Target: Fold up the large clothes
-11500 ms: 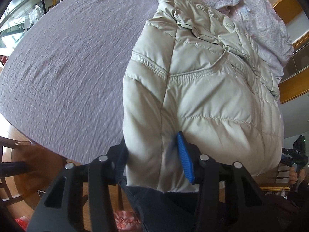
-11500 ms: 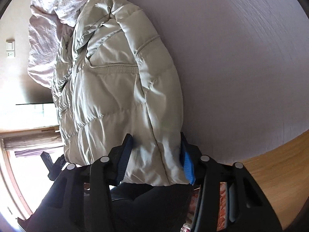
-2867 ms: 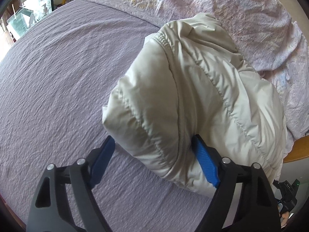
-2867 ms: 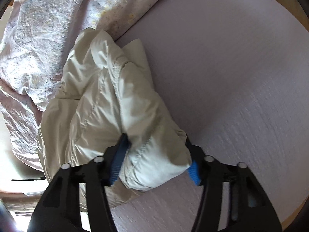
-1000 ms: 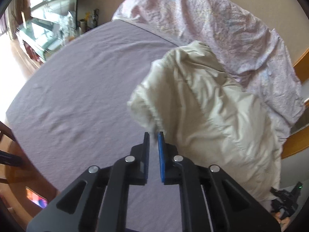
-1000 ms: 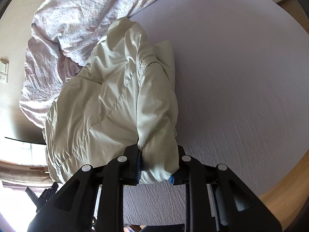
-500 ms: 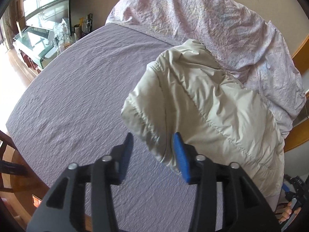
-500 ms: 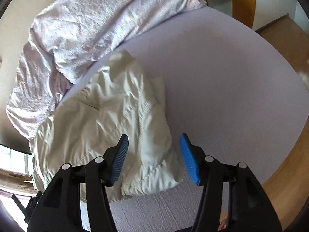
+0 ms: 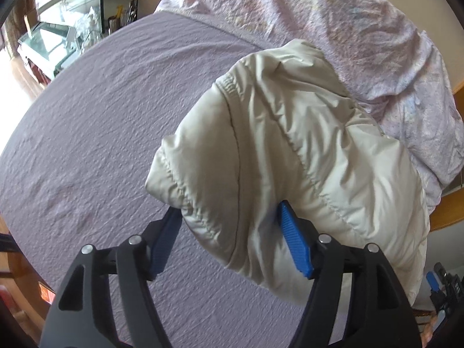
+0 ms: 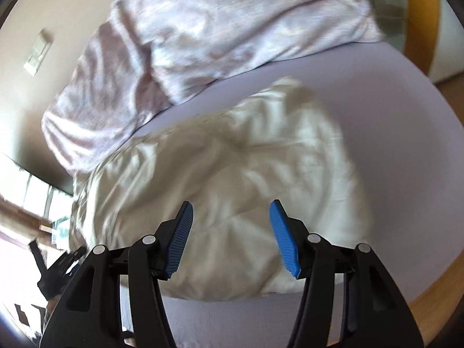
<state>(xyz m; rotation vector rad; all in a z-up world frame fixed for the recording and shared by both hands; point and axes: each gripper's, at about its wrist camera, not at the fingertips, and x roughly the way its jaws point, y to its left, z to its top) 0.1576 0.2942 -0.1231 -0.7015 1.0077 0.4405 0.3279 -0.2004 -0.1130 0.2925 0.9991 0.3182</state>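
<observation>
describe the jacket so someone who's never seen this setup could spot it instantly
Start at the bed with the lilac sheet; a crumpled pink floral duvet is bunched along its far edge. Just in front of it lies the jacket, folded into a bundle. It is the only cream, quilted, puffy, slightly shiny item there.

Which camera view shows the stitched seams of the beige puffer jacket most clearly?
The left wrist view. There the beige puffer jacket is sharp, so its quilted seams and gathered edge are easy to read. The right wrist view shows the same jacket on the lilac bed sheet, but motion blur hides the seams.
</observation>
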